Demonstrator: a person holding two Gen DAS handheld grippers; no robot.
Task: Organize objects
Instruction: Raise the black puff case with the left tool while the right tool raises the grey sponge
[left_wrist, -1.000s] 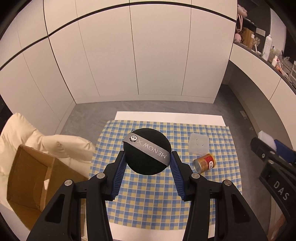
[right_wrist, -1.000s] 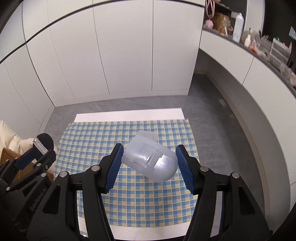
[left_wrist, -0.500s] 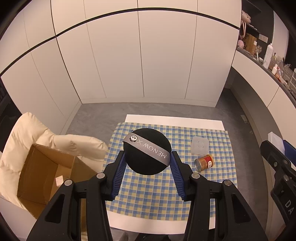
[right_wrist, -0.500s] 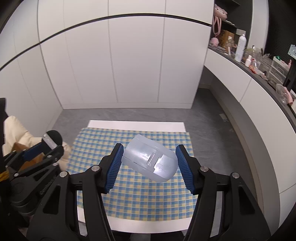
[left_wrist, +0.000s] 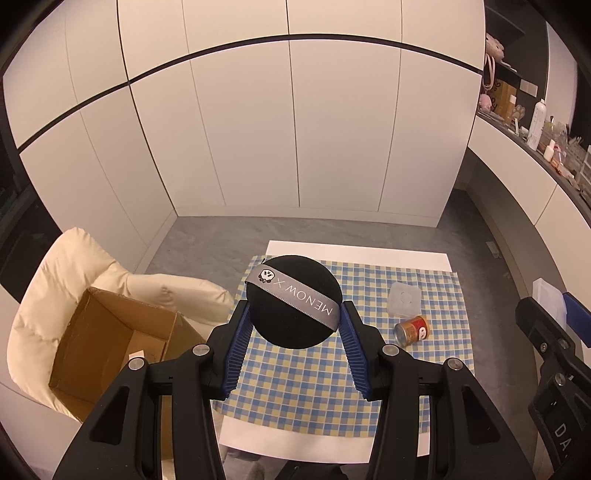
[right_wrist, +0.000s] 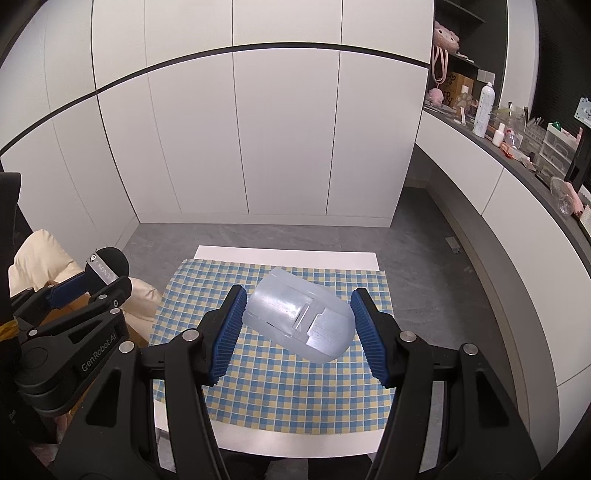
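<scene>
Holding two items above the bench, I list them by view.

Left wrist view: my left gripper has its blue fingers clamped on a black round puff, one pad on each side. Its grey ribbon, printed MENOW, runs diagonally from upper left to lower right across the face. Only this view shows a small tin can lying on its side on the checked cloth, its open end toward the camera, and just beyond it a clear square container. Only here is the open cardboard box seen into, sitting on a cream cushioned chair left of the bench.

Right wrist view: my right gripper is closed on a translucent plastic case, fingers pressing its two sides. Its long axis slants from upper left to lower right, rounded end nearer the camera. The case hides the can and container. The left gripper with the puff shows at the left edge, well apart from the case.

Surroundings: white cupboard doors, grey floor, a cluttered shelf on the right.
</scene>
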